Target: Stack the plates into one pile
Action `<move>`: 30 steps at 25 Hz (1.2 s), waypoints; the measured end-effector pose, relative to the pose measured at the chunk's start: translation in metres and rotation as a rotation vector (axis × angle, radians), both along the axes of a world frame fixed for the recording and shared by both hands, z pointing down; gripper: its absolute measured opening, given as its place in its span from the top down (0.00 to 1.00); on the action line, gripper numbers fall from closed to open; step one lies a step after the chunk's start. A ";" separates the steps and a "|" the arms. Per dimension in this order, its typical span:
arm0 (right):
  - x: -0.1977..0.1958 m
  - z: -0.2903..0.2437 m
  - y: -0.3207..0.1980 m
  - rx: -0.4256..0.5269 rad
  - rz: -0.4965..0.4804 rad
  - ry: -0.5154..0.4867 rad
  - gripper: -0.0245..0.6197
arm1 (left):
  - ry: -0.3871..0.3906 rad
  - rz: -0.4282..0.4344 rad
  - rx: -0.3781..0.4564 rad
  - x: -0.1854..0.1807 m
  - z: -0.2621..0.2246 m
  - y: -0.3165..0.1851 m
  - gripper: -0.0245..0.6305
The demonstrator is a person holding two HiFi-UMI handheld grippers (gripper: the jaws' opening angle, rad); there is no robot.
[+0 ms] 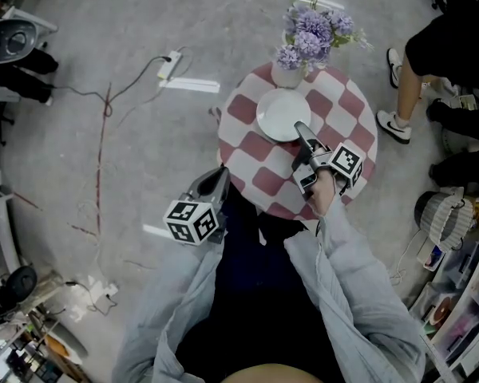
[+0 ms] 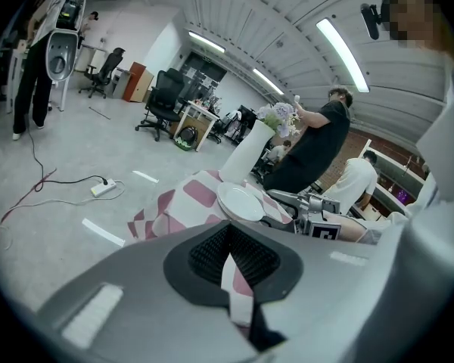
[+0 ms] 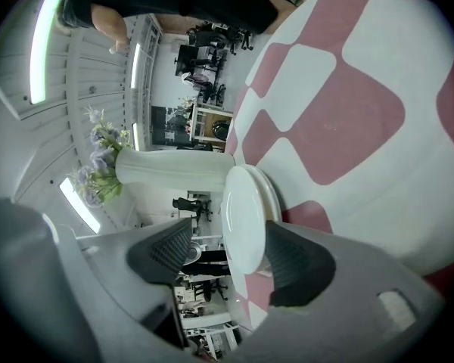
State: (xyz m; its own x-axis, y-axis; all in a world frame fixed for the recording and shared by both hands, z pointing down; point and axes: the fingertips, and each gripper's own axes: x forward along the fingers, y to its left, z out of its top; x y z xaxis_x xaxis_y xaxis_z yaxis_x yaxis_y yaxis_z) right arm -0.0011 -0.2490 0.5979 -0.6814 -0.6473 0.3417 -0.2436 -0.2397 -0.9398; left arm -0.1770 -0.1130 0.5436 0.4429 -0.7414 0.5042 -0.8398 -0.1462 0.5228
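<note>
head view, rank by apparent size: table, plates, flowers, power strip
1. table
2-3. flowers and plates: they look similar in size. The flowers stand higher, nearer the camera, so I'm leaving them unranked.
4. power strip

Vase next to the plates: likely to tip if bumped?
Probably tippy: the vase looks tall, narrow and top-heavy with flowers. Likely stiff and breakable, judging by its smooth white surface. It stands close to the plates, so nudges seem plausible.

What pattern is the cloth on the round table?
Pink and white checks on the tablecloth, clearest in the head view.
</note>
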 end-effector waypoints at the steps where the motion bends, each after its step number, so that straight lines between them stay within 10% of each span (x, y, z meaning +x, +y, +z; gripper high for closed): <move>1: -0.001 -0.003 -0.001 0.006 -0.001 -0.002 0.48 | 0.000 0.000 0.000 0.001 0.001 0.000 0.94; 10: -0.003 -0.020 -0.005 0.061 -0.026 0.073 0.10 | 0.004 -0.001 0.018 0.004 -0.002 0.003 0.94; 30: -0.016 -0.002 -0.018 -0.119 -0.063 0.149 0.04 | 0.017 -0.032 0.068 0.022 -0.017 0.014 0.94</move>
